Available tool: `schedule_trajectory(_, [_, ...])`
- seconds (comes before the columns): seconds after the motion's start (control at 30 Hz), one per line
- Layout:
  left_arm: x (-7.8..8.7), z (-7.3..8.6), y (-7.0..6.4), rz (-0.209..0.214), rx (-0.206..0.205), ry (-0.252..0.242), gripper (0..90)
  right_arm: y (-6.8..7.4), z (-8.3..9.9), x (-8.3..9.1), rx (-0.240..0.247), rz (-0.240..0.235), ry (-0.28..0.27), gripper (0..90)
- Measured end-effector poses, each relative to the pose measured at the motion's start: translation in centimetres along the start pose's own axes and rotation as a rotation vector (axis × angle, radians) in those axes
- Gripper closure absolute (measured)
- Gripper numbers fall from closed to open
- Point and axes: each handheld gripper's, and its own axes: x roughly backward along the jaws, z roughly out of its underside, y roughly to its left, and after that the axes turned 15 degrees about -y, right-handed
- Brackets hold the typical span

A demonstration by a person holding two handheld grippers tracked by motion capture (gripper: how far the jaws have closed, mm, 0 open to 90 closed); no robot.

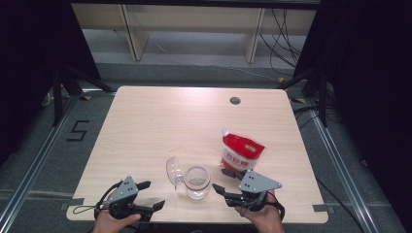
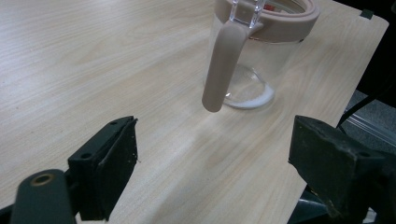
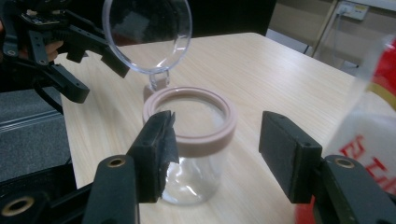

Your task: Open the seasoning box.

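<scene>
Pale wooden table [image 1: 160,121] carries a clear jar [image 1: 197,182] with its hinged lid [image 1: 174,170] flipped open; it stands between both grippers. Left gripper [image 1: 151,195] holds its jaws wide apart, empty. Right gripper [image 1: 222,180] gapes likewise, red pouch [image 1: 241,153] just beyond its fingers

Left hand-held gripper [image 1: 150,194] jaws spread, right hand-held gripper [image 1: 223,180] likewise

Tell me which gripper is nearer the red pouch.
Right. The right gripper sits just in front of the red pouch, its far jaw at the pouch's base; the left gripper is across the glass jar, well away from it.
</scene>
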Motion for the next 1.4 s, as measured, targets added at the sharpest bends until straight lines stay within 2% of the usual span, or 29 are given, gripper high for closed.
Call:
schedule_trajectory(0.07, [0.0,-0.1,0.0,0.003,-0.013,0.006,15.4,-0.1,0.1,0.4,0.001,0.011,-0.005,43.8])
schedule_trajectory(0.13, [0.0,-0.1,-0.1,0.008,0.001,-0.002,15.4,-0.3,0.3,0.9,-0.002,0.018,0.006,42.9])
schedule_trajectory(0.2, [0.1,-0.2,0.2,0.021,-0.029,0.001,15.4,-0.4,0.5,1.4,-0.001,0.026,0.005,42.8])
schedule_trajectory(0.27, [0.2,-0.3,0.2,0.013,-0.025,0.000,15.5,-0.6,0.7,2.0,-0.006,0.047,0.018,42.3])
schedule_trajectory(0.3, [0.1,-0.2,0.1,0.007,0.002,-0.007,15.4,-0.7,0.8,2.3,0.001,0.051,0.018,41.6])
schedule_trajectory(0.4, [0.2,-0.4,0.0,-0.003,0.002,-0.012,15.5,-1.0,1.0,3.1,-0.004,0.067,0.024,40.0])
schedule_trajectory(0.47, [0.3,-0.5,0.2,0.015,-0.029,-0.010,15.6,-1.2,1.2,3.7,0.003,0.091,0.019,38.9])
schedule_trajectory(0.5, [0.4,-0.5,0.2,0.013,-0.029,-0.012,15.6,-1.3,1.3,4.0,-0.002,0.092,0.013,38.8])
schedule_trajectory(0.67, [0.4,-0.6,0.1,0.010,-0.024,-0.017,15.5,-2.0,1.6,5.8,-0.012,0.158,0.015,37.4])
schedule_trajectory(0.7, [0.4,-0.6,0.0,-0.002,0.009,-0.021,15.5,-2.2,1.8,6.2,-0.018,0.179,0.016,36.9])
schedule_trajectory(0.77, [0.4,-0.6,0.1,0.003,-0.008,-0.023,15.5,-2.5,2.0,6.6,-0.015,0.203,0.008,36.8])
schedule_trajectory(0.8, [0.4,-0.7,0.2,0.016,-0.014,-0.026,15.5,-2.5,2.0,6.8,-0.048,0.213,0.025,36.6])
schedule_trajectory(0.83, [0.4,-0.7,0.2,0.015,-0.014,-0.028,15.5,-2.7,2.2,6.9,-0.038,0.224,0.029,35.6])
schedule_trajectory(0.87, [0.3,-0.6,0.1,0.004,0.010,-0.031,15.5,-2.8,2.3,6.9,-0.033,0.235,0.021,34.9])
schedule_trajectory(0.9, [0.3,-0.6,0.1,0.004,0.012,-0.032,15.5,-2.9,2.4,7.1,-0.042,0.245,0.033,34.7])
schedule_trajectory(0.93, [0.3,-0.7,0.2,0.012,-0.007,-0.034,15.5,-3.1,2.5,7.1,-0.034,0.251,0.024,34.3])
schedule_trajectory(0.97, [0.4,-0.8,0.2,0.013,-0.010,-0.028,15.5,-3.1,2.6,7.2,-0.050,0.263,0.041,33.1])
schedule_trajectory(1.0, [0.4,-0.9,0.2,0.006,-0.017,-0.028,15.5,-3.3,2.7,7.1,-0.046,0.247,0.041,32.8])
schedule_trajectory(1.03, [0.3,-0.8,-0.1,-0.005,0.021,-0.040,15.5,-3.5,2.8,7.2,-0.039,0.258,0.042,32.6])
schedule_trajectory(1.07, [0.3,-0.8,-0.1,-0.005,0.021,-0.040,15.5,-3.7,2.9,7.3,-0.019,0.263,0.041,32.2])
schedule_trajectory(1.1, [0.2,-0.8,0.1,0.004,0.015,-0.036,15.5,-3.6,3.0,7.4,-0.052,0.261,0.053,31.1])
schedule_trajectory(1.13, [0.2,-0.8,0.1,0.007,0.008,-0.032,15.5,-3.8,3.1,7.4,-0.042,0.273,0.046,30.1])
schedule_trajectory(1.17, [0.2,-0.7,0.1,0.008,0.007,-0.033,15.5,-3.9,3.2,7.4,-0.055,0.287,0.037,30.0])
schedule_trajectory(1.23, [0.1,-0.7,-0.1,0.001,0.014,-0.034,15.5,-4.1,3.3,7.7,-0.065,0.281,0.048,29.7])
schedule_trajectory(1.27, [0.2,-0.7,0.0,0.005,-0.001,-0.026,15.5,-4.4,3.3,7.8,-0.036,0.300,0.033,29.0])
schedule_trajectory(1.3, [0.2,-0.8,0.0,0.013,-0.011,-0.027,15.5,-4.3,3.4,7.9,-0.071,0.304,0.050,28.8])
schedule_trajectory(1.33, [0.2,-0.7,-0.1,0.006,0.010,-0.027,15.5,-4.2,3.4,7.9,-0.095,0.311,0.050,28.8])
schedule_trajectory(1.37, [0.1,-0.7,-0.1,0.009,0.008,-0.027,15.5,-4.5,3.5,7.9,-0.054,0.307,0.041,28.8])
schedule_trajectory(1.4, [0.1,-0.8,-0.1,0.013,-0.001,-0.028,15.5,-4.4,3.5,7.9,-0.072,0.302,0.053,28.8])
